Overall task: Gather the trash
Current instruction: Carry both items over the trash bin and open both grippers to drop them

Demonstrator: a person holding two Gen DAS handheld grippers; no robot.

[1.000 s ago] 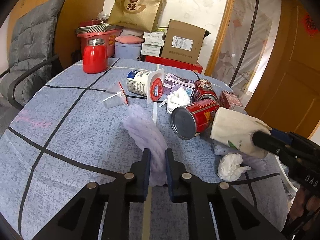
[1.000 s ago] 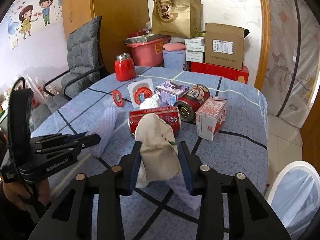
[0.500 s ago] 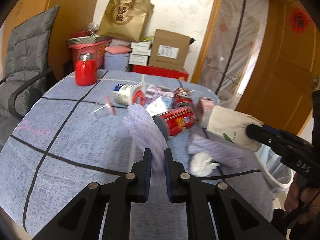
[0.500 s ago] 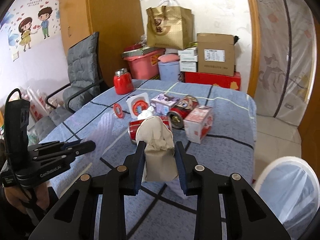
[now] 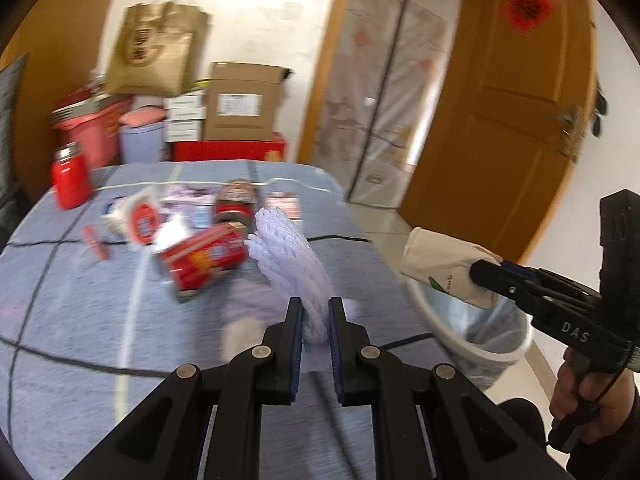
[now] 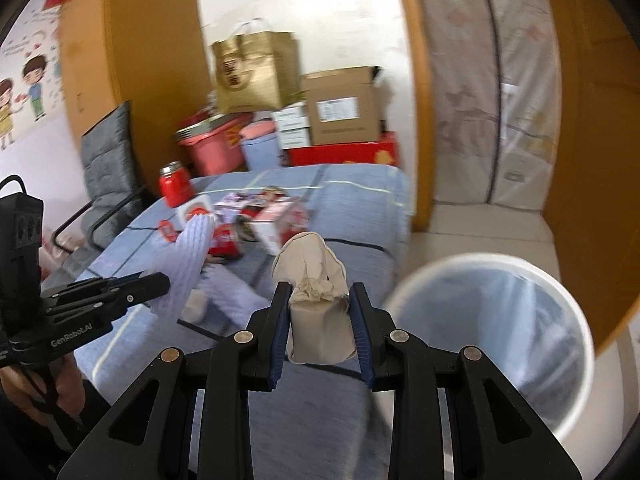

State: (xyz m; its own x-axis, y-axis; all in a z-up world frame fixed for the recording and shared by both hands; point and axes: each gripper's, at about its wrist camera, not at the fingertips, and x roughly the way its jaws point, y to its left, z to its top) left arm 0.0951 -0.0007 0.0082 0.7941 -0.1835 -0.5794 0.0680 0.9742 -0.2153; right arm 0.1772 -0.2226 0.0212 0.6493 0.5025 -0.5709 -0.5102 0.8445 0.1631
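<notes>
Pinching the soft, featherlight foam sleeve (image 5: 289,256) near its lower end, the left gripper (image 5: 316,322) holds it above the tabletop's (image 5: 80,300) right edge; the right gripper (image 6: 320,312) squeezes a crushable paper cup (image 6: 316,300) by its body beside the bin (image 6: 492,264)

Table (image 5: 60,300): blue-grey cloth with dark grid lines and pale stripes. Foam net (image 5: 292,256): pale lilac, ribbed. Crumpled paper cup (image 6: 316,296): beige, with a small green mark. Lying can (image 5: 204,260): red with white print. Jar (image 5: 70,180) at far left: red, silver lid. Bin (image 6: 500,344): white rim, clear liner. Door (image 5: 500,120): orange-brown wood.
</notes>
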